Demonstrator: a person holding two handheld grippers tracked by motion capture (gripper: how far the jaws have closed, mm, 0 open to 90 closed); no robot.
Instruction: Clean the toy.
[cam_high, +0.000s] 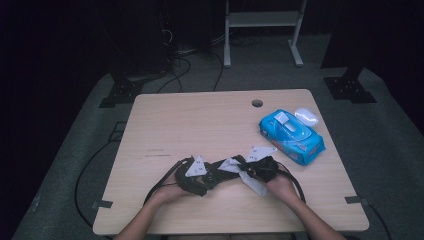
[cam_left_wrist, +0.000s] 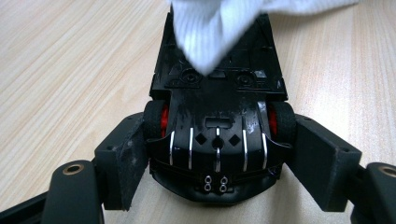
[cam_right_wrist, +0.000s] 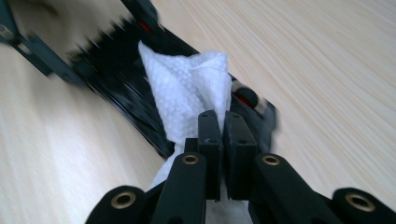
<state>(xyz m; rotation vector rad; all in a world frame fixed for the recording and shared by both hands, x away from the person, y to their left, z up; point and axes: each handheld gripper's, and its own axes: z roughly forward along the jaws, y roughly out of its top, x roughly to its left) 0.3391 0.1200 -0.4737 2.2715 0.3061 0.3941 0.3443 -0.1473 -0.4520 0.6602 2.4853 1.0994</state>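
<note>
Left gripper (cam_left_wrist: 217, 154) is clamping the toy car (cam_left_wrist: 217, 126) by its rear wheels, at table's (cam_high: 165, 120) 6 o'clock. Right gripper (cam_right_wrist: 223, 135) is pinching a soft, limp wipe (cam_right_wrist: 187, 93), wiping it. Car is looking rigid, glossy, likely slippery; wheels are gripping best.

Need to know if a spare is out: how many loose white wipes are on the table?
1: the white textured wipe, pinched in the right gripper and draped over the black toy car. More may sit folded inside the blue wipe packet.
</note>
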